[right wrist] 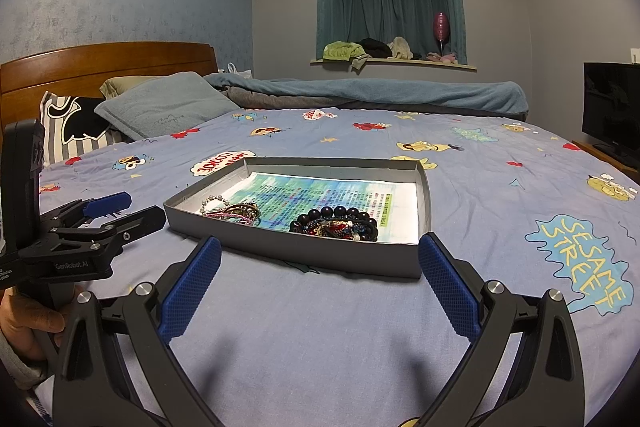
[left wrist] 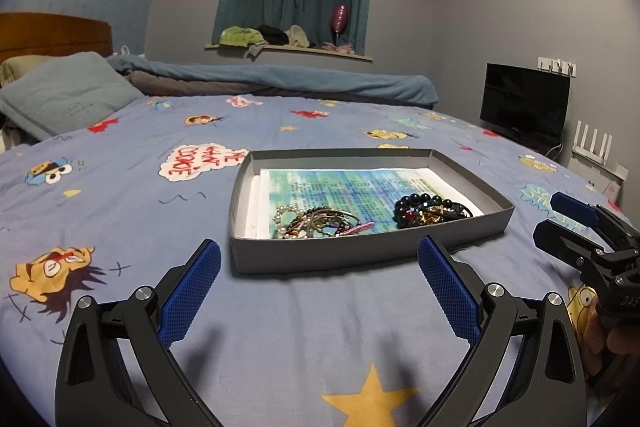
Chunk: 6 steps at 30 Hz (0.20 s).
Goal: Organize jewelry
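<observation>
Grey tray (left wrist: 360,255) sits on a cartoon-print bedsheet (left wrist: 120,211), paper liner inside. Two jewelry heaps lie against the tray's near wall: tangled chains and pearls (left wrist: 316,223) toward its left, dark bead bracelets (left wrist: 432,209) toward its right. Left gripper (left wrist: 320,291) and right gripper (right wrist: 320,291) both hover short of the tray, fingers spread wide, holding nothing. Likely step: reach in for one piece. Best to pinch a single strand high and lift slowly, since the chains look snagged together. Soft bedding beneath the tray may give. Beyond the tray: curtained window (right wrist: 390,7), television (left wrist: 524,105).
</observation>
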Available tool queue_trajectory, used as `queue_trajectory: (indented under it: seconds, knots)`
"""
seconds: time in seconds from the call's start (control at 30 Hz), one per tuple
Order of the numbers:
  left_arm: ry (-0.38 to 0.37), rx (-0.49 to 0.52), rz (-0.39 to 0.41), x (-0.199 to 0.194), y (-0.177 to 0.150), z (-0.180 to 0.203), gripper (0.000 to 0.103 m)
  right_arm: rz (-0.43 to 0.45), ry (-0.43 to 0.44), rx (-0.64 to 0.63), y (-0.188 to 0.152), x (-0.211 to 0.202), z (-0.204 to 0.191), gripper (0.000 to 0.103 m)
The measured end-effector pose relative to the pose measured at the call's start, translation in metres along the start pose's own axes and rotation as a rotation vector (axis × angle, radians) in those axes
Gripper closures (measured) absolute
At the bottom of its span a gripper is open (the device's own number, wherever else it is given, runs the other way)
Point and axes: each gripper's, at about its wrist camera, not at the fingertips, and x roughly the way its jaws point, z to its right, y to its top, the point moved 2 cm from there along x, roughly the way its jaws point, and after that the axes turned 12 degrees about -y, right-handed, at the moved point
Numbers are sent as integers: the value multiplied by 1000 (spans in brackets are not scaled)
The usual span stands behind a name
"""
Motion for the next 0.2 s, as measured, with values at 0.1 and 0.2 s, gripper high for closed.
queue_trajectory:
  seconds: [0.1, 0.2]
  knots:
    - [1, 0, -1, 0, 0, -1, 5, 0, 0, -1, 0, 0, 0, 6]
    - [1, -1, -2, 1, 0, -1, 5, -1, 0, -1, 0, 0, 0, 6]
